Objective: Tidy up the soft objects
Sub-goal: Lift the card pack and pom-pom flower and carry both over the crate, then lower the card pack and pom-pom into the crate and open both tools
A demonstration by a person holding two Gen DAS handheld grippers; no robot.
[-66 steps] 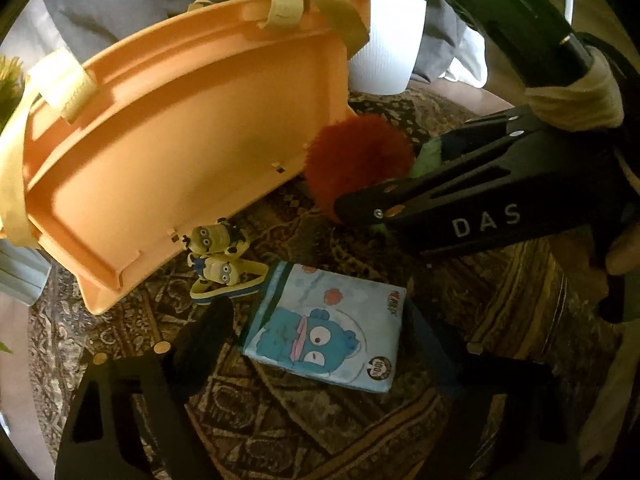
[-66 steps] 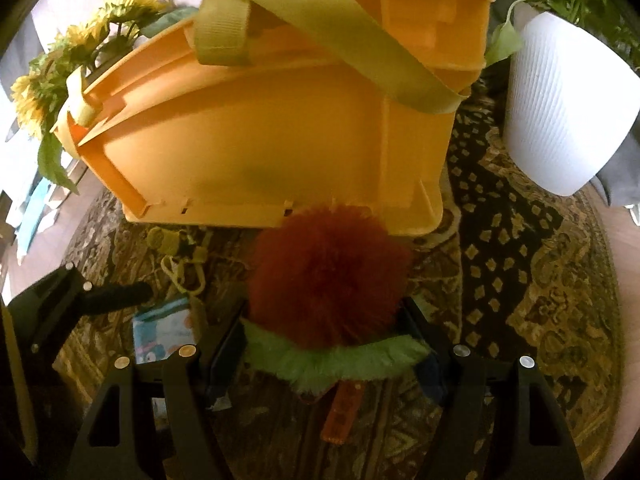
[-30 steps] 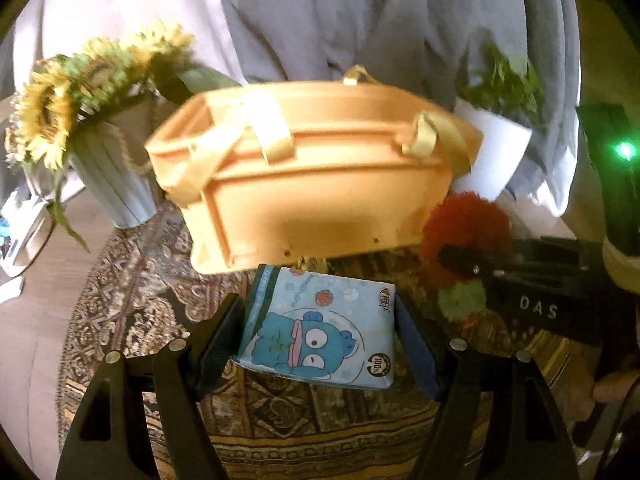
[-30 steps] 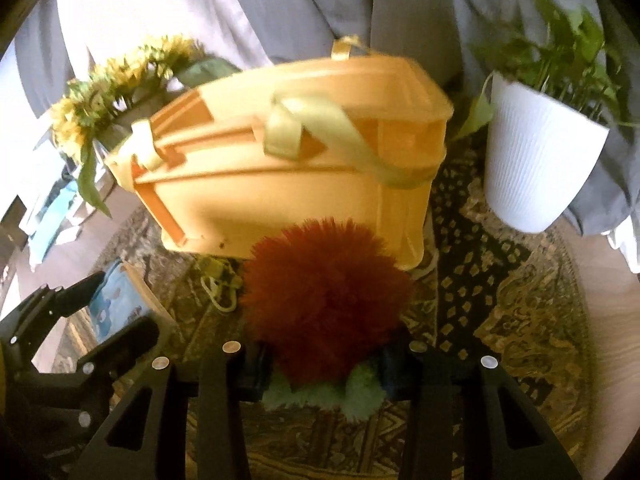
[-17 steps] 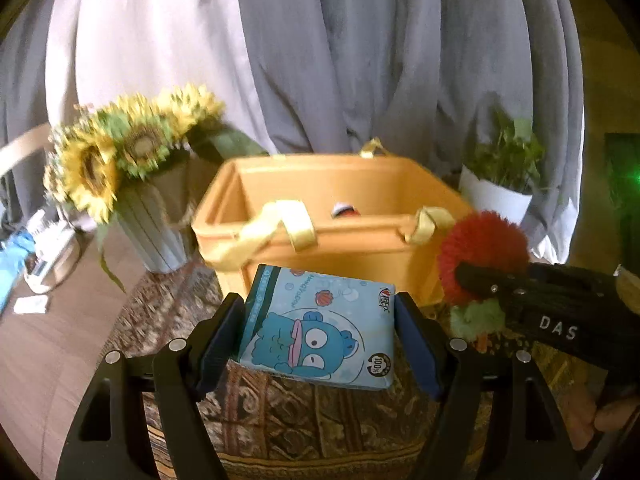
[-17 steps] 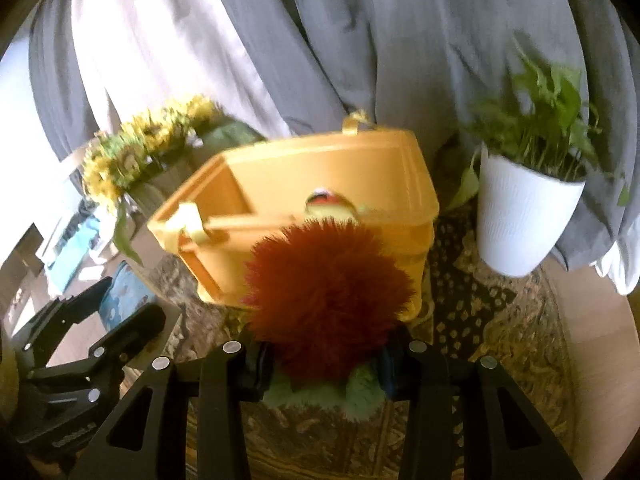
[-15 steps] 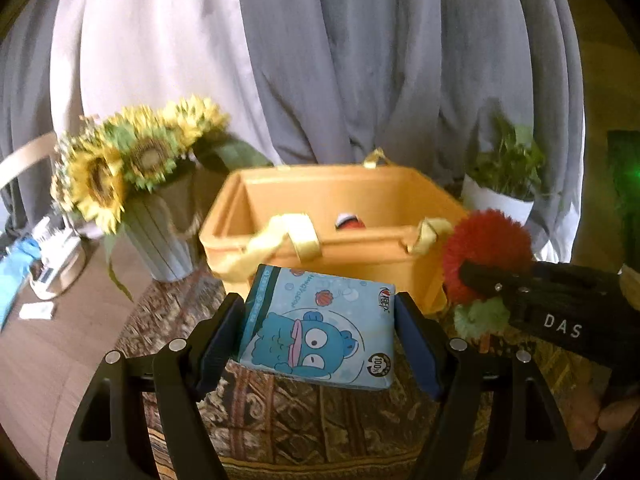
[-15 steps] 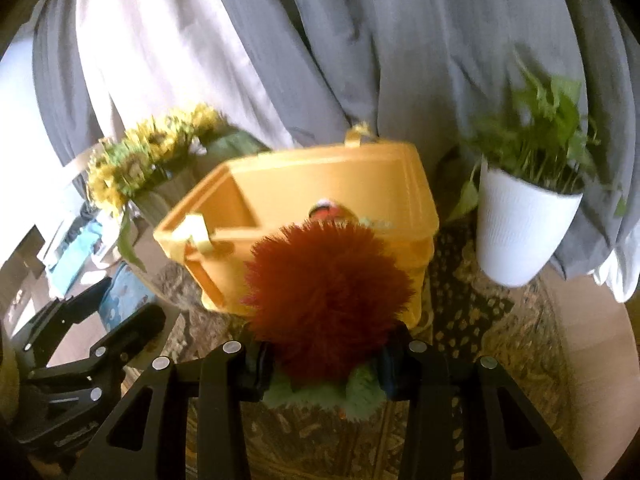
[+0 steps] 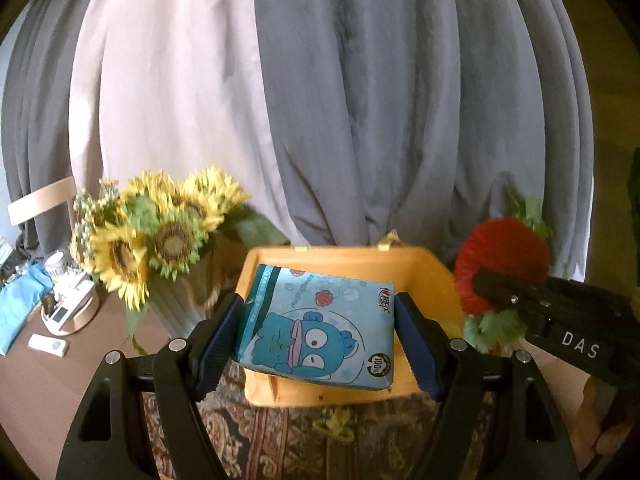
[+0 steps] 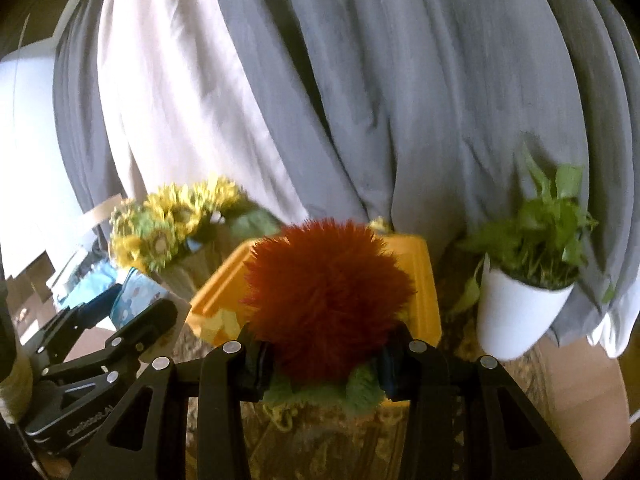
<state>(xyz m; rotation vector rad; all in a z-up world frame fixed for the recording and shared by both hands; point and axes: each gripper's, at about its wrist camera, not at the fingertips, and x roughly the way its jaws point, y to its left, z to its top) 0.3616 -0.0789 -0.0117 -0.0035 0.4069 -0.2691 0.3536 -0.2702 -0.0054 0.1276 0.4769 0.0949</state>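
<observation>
Left hand-held gripper (image 9: 320, 328) clamps blue tissue pack (image 9: 318, 330), right hand-held gripper (image 10: 324, 354) squeezes red pom-pom (image 10: 326, 300) — both above orange basket (image 9: 434, 280). Risk: pom-pom's fluffy, cld slip & miss the rim.

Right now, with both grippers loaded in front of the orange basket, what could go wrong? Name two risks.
1. The blue tissue pack is soft; the left gripper could let it slip short of the orange basket.
2. The right gripper pinches only the red pompom's base beside the left; they may collide.
</observation>
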